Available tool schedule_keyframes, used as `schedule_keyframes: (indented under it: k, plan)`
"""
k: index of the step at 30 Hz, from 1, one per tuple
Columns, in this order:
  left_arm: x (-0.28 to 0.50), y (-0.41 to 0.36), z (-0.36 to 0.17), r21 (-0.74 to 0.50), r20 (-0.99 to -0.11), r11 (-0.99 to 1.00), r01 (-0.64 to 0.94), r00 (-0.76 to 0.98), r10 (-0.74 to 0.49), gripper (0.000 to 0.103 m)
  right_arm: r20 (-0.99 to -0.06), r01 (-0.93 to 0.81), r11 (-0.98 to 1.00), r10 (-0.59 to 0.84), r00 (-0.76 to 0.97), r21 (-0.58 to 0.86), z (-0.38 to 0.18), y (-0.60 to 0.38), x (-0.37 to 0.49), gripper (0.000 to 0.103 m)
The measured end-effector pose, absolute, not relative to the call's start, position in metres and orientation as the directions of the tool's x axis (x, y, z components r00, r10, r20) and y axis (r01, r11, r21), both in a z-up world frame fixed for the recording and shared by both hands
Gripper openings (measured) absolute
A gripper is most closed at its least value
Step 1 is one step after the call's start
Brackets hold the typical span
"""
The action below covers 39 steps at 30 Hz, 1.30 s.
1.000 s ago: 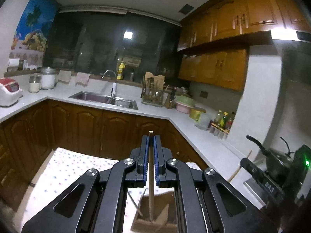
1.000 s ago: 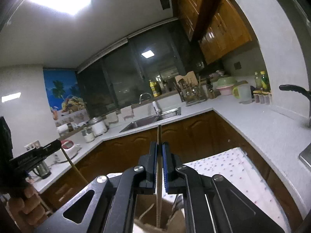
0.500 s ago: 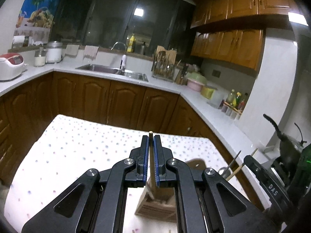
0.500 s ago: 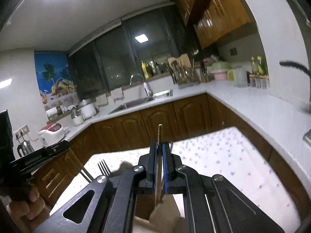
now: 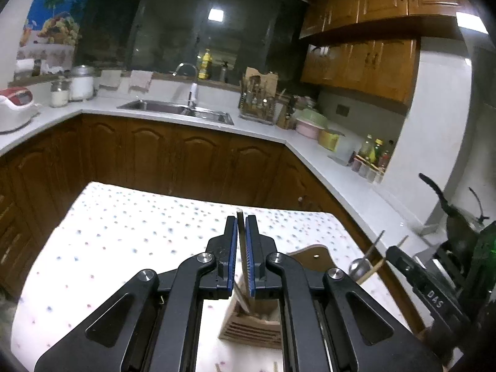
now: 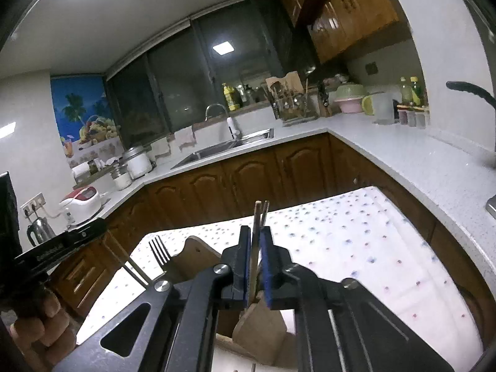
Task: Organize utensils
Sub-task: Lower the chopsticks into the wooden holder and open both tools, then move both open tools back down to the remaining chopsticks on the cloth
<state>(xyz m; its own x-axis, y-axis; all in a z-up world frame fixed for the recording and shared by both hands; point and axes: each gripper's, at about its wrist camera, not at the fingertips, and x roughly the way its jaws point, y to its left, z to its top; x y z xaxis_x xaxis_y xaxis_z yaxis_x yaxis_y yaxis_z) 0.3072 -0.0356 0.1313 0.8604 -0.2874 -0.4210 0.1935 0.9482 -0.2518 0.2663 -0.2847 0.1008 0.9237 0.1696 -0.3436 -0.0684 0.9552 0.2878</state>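
Because both tools point down over the slatted wooden utensil holder point(image 5: 248, 325) on the white dotted tablecloth point(image 5: 130, 241), each stick hangs end-first above a slot, likely so it can drop straight in

Left gripper point(image 5: 241, 248): blue-padded jaws pinched on a thin dark-looking chopstick point(image 5: 239, 226); its tip shows just past the pads, its lower length runs toward the holder's front compartment. A second stick leans in that compartment already

Right gripper point(image 6: 255, 260): jaws closed around a pale wooden chopstick point(image 6: 256, 217); a second thin tip shows just beside it, and I cannot tell whether that one is gripped too or only stands behind. The lower end reaches toward the holder point(image 6: 260, 328) below

Holder's tall arched backboard stands behind the slots, with a silver metal fork point(image 6: 159, 249) upright, tines up, on its left in the right view, and a steel spoon point(image 5: 359, 266) leaning out on the right in the left view. Handles go down, heads up, probably to keep the heads clear

Judgement: insertion under way, release not yet made; a stick could catch on the rim
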Motion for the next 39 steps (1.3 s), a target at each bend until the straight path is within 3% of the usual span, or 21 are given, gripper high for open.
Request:
schedule_keyframes:
  k: [3,7,11,13,16,27,39]
  plan:
    - [0.304,-0.035,0.135,-0.27,-0.423,0.94,0.21,0.851,-0.312,0.02,-0.34,-0.073,0.952,0.178,0.923,0.298,0.105,-0.286,0.263,0.015]
    - [0.289,-0.031,0.145,-0.28,-0.394,0.937,0.209,0.865,-0.31,0.046,-0.3,-0.084,0.946,0.182,0.936,0.314,0.116,-0.289,0.252,0.061]
    - [0.274,-0.021,0.149,-0.308,-0.384,0.93,0.198,0.869,-0.312,0.061,-0.263,-0.087,0.942,0.178,0.948,0.325,0.125,-0.294,0.238,0.09]
    - [0.262,-0.014,0.147,-0.315,-0.382,0.931,0.184,0.873,-0.302,0.066,-0.25,-0.088,0.939,0.177,0.952,0.331,0.128,-0.296,0.23,0.095]
    - [0.243,-0.003,0.14,-0.311,-0.389,0.939,0.144,0.882,-0.264,0.08,-0.25,-0.098,0.937,0.189,0.95,0.334,0.125,-0.296,0.216,0.1]
    - [0.187,0.022,0.064,-0.335,-0.552,0.942,0.03,0.804,-0.223,0.08,-0.352,-0.091,0.918,0.238,0.905,0.387,0.078,-0.292,0.161,0.101]
    - [0.151,0.027,0.014,-0.28,-0.645,0.96,-0.013,0.743,-0.178,0.08,-0.473,-0.054,0.923,0.244,0.846,0.38,0.024,-0.28,0.124,0.101]
